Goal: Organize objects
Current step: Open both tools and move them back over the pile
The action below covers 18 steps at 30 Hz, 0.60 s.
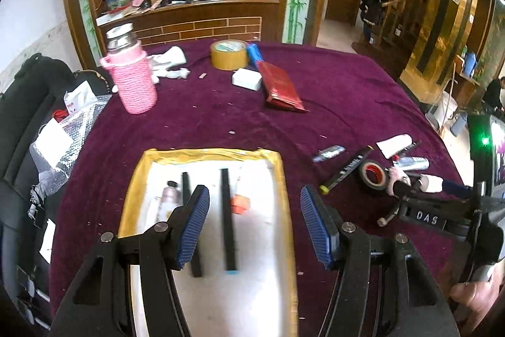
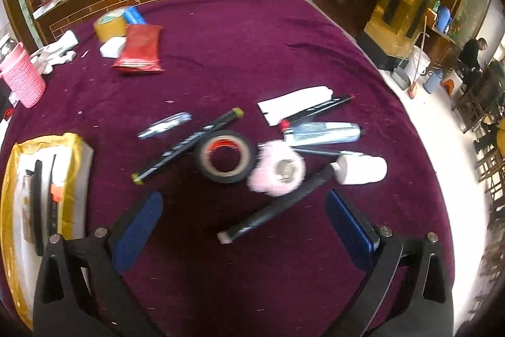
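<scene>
Purple cloth (image 2: 252, 46) covers the table before a wood-panelled counter (image 1: 189, 18); both tongs gape, empty.

Left gripper (image 1: 255, 223), right gripper (image 2: 244, 228): black angular arms, silver round screws, blue ribbed pads (image 1: 315, 226); white "DAS" lettering.

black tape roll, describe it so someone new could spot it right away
On the purple tablecloth, look at the clutter right of the yellow-rimmed tray. The black tape roll lies flat beside a fluffy pink roll. Only it has a red inner ring.
</scene>
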Motion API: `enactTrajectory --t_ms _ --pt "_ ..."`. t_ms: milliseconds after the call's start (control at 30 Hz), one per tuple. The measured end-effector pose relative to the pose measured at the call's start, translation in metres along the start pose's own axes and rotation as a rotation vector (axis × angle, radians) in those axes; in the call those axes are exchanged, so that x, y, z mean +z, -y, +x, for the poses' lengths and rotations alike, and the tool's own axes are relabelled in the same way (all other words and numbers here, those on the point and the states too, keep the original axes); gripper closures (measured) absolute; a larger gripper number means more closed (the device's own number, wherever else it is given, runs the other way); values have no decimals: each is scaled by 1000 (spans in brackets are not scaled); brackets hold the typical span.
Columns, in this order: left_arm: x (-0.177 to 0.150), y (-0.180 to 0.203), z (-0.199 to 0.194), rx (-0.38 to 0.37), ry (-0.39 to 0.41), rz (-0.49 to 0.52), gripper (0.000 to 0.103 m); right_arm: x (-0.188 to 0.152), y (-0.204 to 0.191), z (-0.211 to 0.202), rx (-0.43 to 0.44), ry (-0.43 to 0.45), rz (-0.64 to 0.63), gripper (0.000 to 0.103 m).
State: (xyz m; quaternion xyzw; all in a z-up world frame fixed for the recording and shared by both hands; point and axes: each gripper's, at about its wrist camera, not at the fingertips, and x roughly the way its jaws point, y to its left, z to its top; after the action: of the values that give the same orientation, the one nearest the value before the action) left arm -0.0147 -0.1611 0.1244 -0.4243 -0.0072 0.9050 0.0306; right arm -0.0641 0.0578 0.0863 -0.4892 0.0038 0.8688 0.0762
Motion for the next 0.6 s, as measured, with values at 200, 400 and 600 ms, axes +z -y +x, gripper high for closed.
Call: enactTrajectory --t_ms 200,400,600 --pt "-1 47 4 15 -35 33 49 1 44 -1 46 -6 38 0" --pt "-4 80 15 15 -87 30 49 2 85 11 79 -28 78 0" --pt "-9 89 39 -50 -175 -65 49 3 117 23 97 -43 106 0"
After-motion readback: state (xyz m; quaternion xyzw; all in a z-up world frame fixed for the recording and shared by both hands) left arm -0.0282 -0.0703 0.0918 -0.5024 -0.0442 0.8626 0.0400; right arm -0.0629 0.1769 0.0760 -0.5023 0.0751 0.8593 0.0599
